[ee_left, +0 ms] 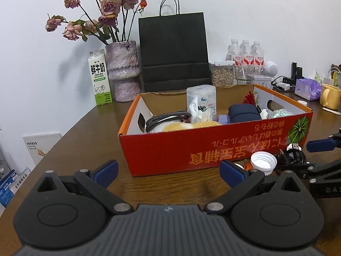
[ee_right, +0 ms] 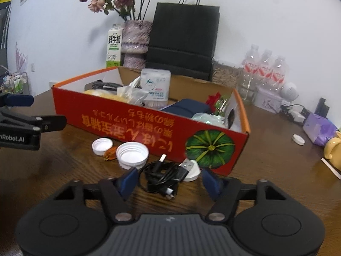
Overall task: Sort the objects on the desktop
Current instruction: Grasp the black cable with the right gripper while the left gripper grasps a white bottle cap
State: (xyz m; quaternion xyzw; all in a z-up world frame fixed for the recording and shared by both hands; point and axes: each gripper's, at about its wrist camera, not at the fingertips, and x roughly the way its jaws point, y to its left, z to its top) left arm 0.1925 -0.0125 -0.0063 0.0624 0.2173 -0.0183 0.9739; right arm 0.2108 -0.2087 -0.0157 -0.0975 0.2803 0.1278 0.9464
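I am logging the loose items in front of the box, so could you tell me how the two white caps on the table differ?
The larger cap is wider and deeper than the smaller cap. The larger cap lies nearer the black cable; the smaller cap lies farther left. Both are white and rest open side up.

The cardboard box is red with an orange rim, orange lettering and a green striped pumpkin print. The 2 bottle caps are white, the coiled cable black. The counter is dark brown wood grain. The paper bag is black, the milk carton white and green, the vase mottled purple and the mug yellow.
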